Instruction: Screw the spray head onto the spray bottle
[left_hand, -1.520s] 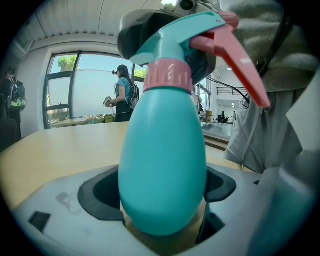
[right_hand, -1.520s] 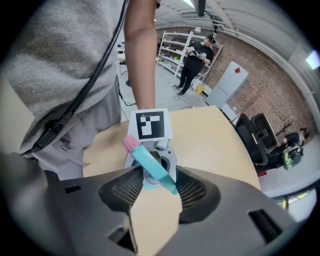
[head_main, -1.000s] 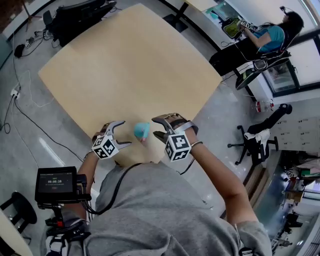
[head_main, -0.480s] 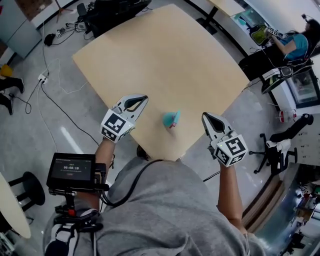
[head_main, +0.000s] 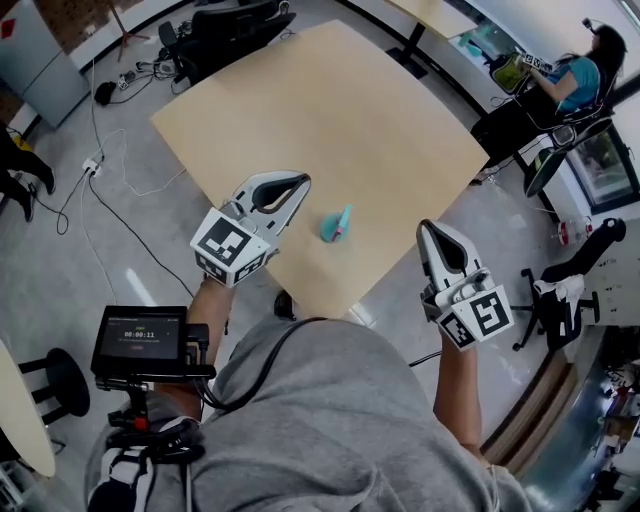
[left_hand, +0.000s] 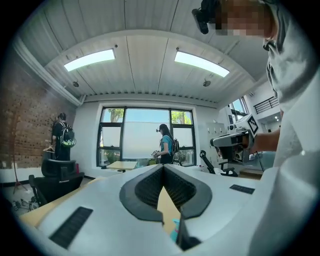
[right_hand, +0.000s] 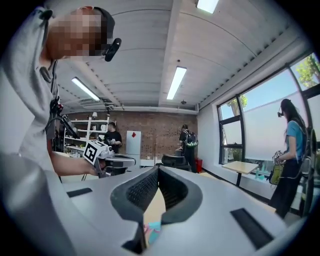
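The teal spray bottle (head_main: 336, 224) lies on the surface (head_main: 330, 110) near its front edge; it is too small to tell if the head is on. The left hand-held gripper (head_main: 302, 183) and right hand-held gripper (head_main: 428, 230) flank it, jaws together and empty. Screwing seems not begun: next they must open and come down.

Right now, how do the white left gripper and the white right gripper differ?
In the head view the left gripper shows against the pale wooden table, the right gripper against grey floor past its edge. The left gripper points up-right there, the right gripper nearly straight up. Both have jaws shut, empty, clear of the small teal spray bottle.
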